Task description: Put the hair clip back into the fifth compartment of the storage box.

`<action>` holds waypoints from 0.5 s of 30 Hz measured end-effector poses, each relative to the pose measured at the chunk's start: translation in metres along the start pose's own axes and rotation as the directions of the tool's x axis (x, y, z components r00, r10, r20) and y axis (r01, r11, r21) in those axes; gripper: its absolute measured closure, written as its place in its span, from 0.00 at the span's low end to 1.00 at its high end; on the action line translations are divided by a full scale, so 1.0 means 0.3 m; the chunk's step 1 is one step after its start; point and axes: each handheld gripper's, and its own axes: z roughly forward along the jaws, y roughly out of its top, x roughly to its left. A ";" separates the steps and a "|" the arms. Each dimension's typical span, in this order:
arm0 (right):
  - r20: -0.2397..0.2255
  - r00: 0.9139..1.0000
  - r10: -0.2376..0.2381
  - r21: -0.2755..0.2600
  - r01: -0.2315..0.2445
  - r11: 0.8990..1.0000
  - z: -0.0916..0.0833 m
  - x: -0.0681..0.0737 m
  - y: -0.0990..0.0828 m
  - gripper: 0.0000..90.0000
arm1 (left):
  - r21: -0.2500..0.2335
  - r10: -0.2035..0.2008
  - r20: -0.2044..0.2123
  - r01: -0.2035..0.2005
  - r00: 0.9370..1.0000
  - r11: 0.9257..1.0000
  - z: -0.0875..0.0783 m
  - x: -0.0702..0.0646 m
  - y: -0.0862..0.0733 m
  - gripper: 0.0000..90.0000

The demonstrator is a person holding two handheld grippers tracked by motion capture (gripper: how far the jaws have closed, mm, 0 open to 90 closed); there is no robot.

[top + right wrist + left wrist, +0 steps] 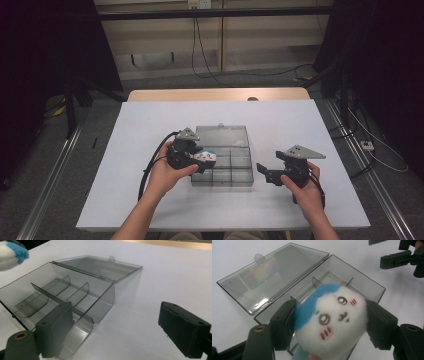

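A round white plush toy (332, 325) with a blue patch and a drawn face sits between the jaws of my left gripper (330, 315), which is shut on it. In the high view, that gripper (203, 160) holds the plush toy (207, 155) over the left end of a clear grey box (235, 177). The box (359, 282) has several divided compartments, and its lid (269, 275) lies flat open behind it. My right gripper (265, 173) rests just right of the box, open, with nothing between its fingers (53, 327). From there the box (62, 293) lies ahead on the left.
The box stands mid-table on a white tabletop (150, 125) with a wooden strip (215, 94) along the far edge. Bare white surface (162, 277) lies to the right of the box. Cables run over the floor beyond the table.
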 end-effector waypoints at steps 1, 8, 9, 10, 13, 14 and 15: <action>0.001 1.000 -0.001 0.001 0.001 1.000 0.000 0.000 0.000 0.13 | 0.002 0.001 0.002 -0.001 1.000 1.000 0.002 0.000 0.000 0.36; 0.000 1.000 0.003 0.000 -0.003 1.000 0.001 -0.001 0.000 0.13 | 0.003 0.003 0.004 -0.003 1.000 1.000 0.014 -0.004 0.001 0.36; 0.000 1.000 0.003 0.000 -0.003 1.000 0.001 -0.001 0.000 0.13 | 0.003 0.004 0.000 -0.004 1.000 1.000 0.016 -0.005 0.001 0.36; -0.001 1.000 0.002 0.000 -0.002 1.000 0.000 0.000 0.000 0.13 | 0.006 0.007 -0.002 -0.007 1.000 1.000 0.019 -0.006 0.001 0.36; -0.002 1.000 -0.002 0.001 0.002 1.000 -0.001 0.000 -0.001 0.13 | 0.005 0.005 0.001 -0.005 1.000 1.000 0.025 -0.010 0.000 0.36; -0.002 1.000 -0.003 0.002 0.003 1.000 -0.001 0.000 -0.002 0.13 | 0.005 0.008 0.003 -0.008 1.000 1.000 0.027 -0.010 0.000 0.36; -0.001 1.000 -0.003 0.002 0.003 1.000 -0.001 0.000 -0.002 0.13 | 0.009 0.008 0.003 -0.008 1.000 1.000 0.029 -0.010 0.000 0.36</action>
